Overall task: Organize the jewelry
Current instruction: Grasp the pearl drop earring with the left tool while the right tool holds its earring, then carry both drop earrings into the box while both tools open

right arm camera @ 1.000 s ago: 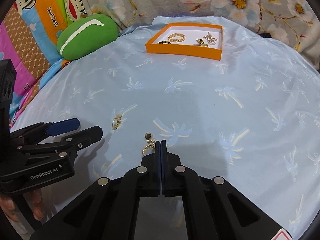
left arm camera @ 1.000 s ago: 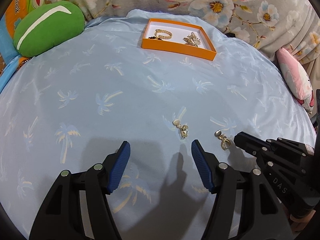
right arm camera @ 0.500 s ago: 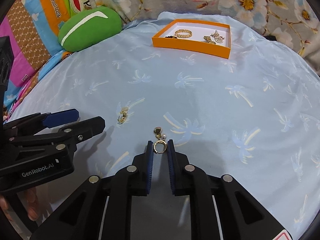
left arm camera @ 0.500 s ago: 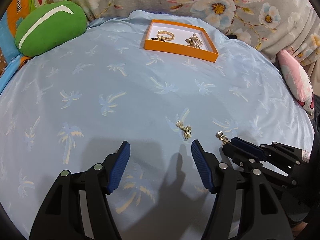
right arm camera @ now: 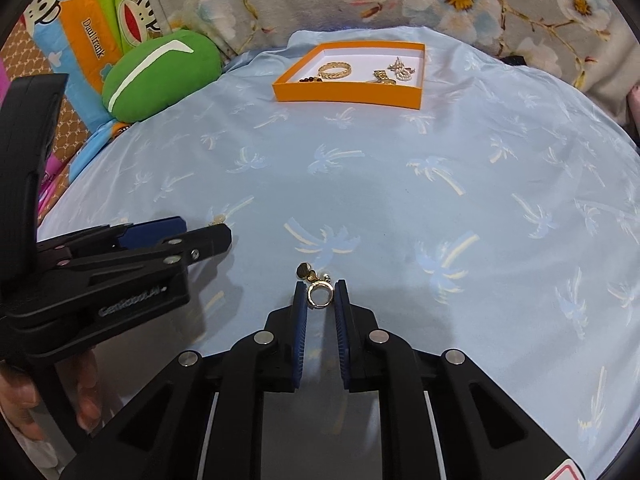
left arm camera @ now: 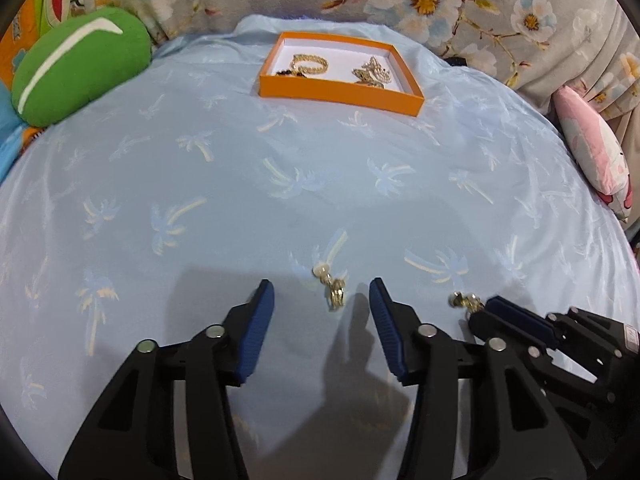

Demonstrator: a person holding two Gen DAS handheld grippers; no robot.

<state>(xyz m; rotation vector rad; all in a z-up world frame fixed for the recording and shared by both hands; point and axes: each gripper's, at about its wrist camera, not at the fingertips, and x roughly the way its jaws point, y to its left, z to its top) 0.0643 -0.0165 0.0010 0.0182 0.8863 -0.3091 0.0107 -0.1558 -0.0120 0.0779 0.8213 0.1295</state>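
Earring [right arm camera: 319, 294] between right gripper [right arm camera: 320, 300] tips | second earring [left arm camera: 334, 292] ahead of left gripper [left arm camera: 322, 306]

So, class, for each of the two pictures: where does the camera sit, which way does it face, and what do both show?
Left wrist: on the left gripper, facing forward over an earring towards the orange tray.
Right wrist: on the right gripper, its fingers either side of the other earring; a hand shows lower left.
Shared: the tray, green cushion, each other's gripper.
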